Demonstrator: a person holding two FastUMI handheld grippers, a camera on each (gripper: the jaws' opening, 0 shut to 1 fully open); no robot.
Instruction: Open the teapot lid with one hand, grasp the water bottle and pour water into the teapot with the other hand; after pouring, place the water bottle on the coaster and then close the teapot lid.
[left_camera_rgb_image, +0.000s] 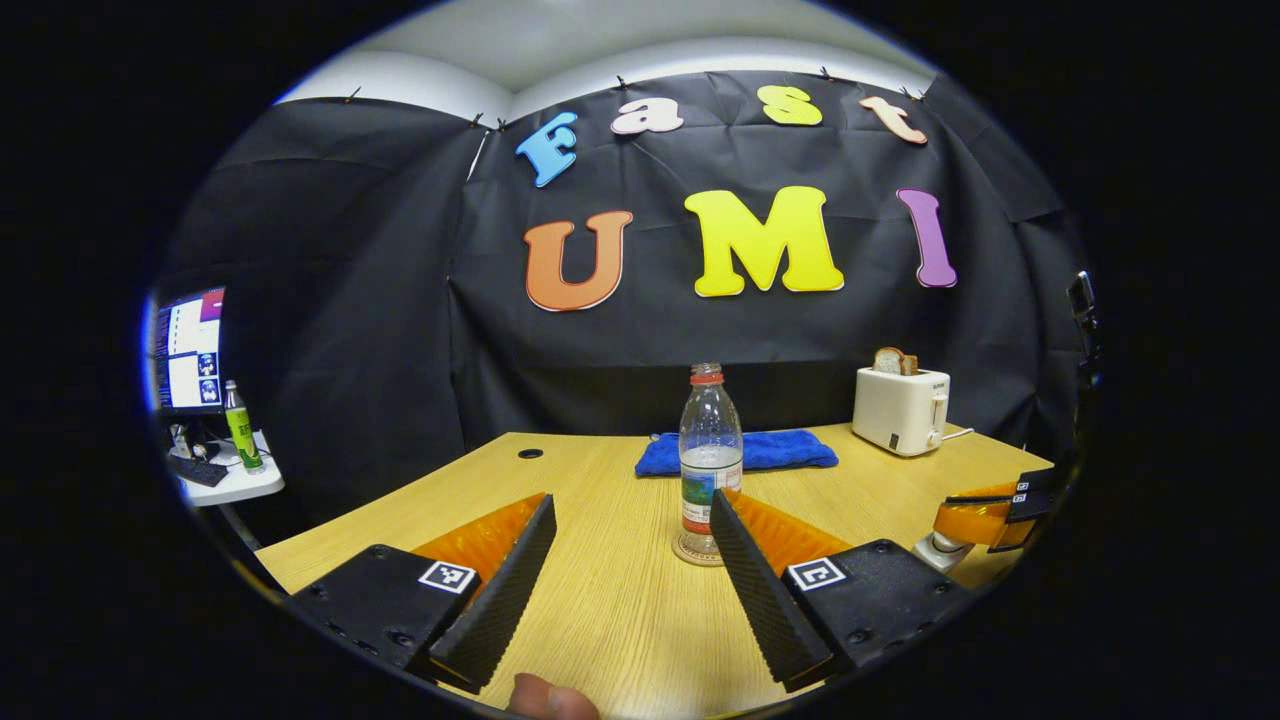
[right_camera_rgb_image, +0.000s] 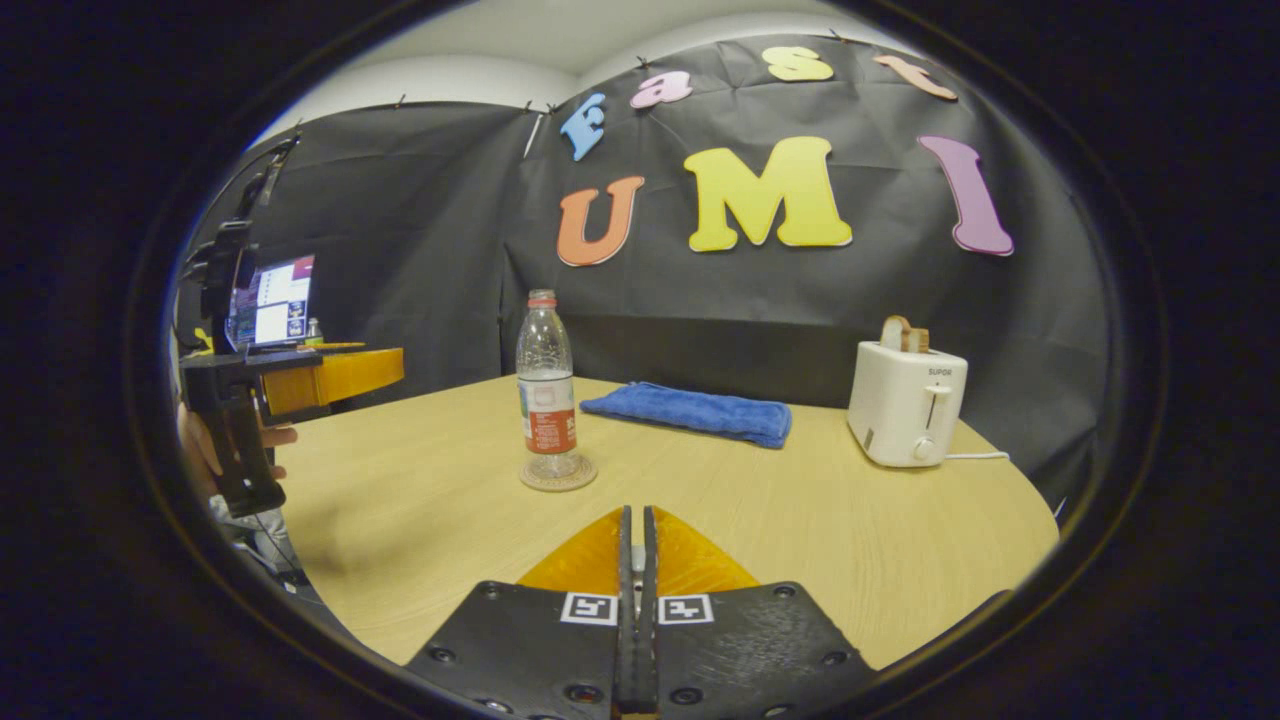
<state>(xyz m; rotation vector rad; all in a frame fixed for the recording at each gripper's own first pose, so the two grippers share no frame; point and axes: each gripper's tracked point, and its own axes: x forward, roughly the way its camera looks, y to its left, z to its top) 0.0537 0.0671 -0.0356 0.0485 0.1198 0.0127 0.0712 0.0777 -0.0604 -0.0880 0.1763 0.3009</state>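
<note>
Closest thing in the left gripper view is a fingertip (left_camera_rgb_image: 550, 697) poking in at the very bottom edge, right under the left gripper (left_camera_rgb_image: 632, 510), whose fingers are spread wide apart with nothing between them but bare bench (left_camera_rgb_image: 600, 600). Past them, the water bottle (left_camera_rgb_image: 709, 460) stands upright on a round coaster (left_camera_rgb_image: 697, 552), cap on, with only a little water in it. From this angle the right-hand finger overlaps the bottle's foot, but I can't tell if it's actually touching.

In the right gripper view, the right gripper (right_camera_rgb_image: 637, 530) has its fingers pressed together, holding nothing, hovering low over the wooden bench (right_camera_rgb_image: 800, 520). The bottle (right_camera_rgb_image: 546, 385) on its coaster (right_camera_rgb_image: 558, 475) sits ahead and a bit to the left, well apart from those fingers. Off at the left edge you can see the other gripper (right_camera_rgb_image: 330, 375) held by a hand (right_camera_rgb_image: 205, 445), up above the bench corner.

At the far right of the left gripper view the right gripper (left_camera_rgb_image: 1000, 510) shows up beside something small and white (left_camera_rgb_image: 935, 548) under it, too cut off to say what it is.

Background stuff: a folded blue towel (right_camera_rgb_image: 690, 410) behind the bottle, a white toaster (right_camera_rgb_image: 905, 405) with bread (right_camera_rgb_image: 900, 333) sticking out toward the right, and over on a side desk (left_camera_rgb_image: 235, 480) a monitor (left_camera_rgb_image: 188, 350) and a green bottle (left_camera_rgb_image: 240, 425).
</note>
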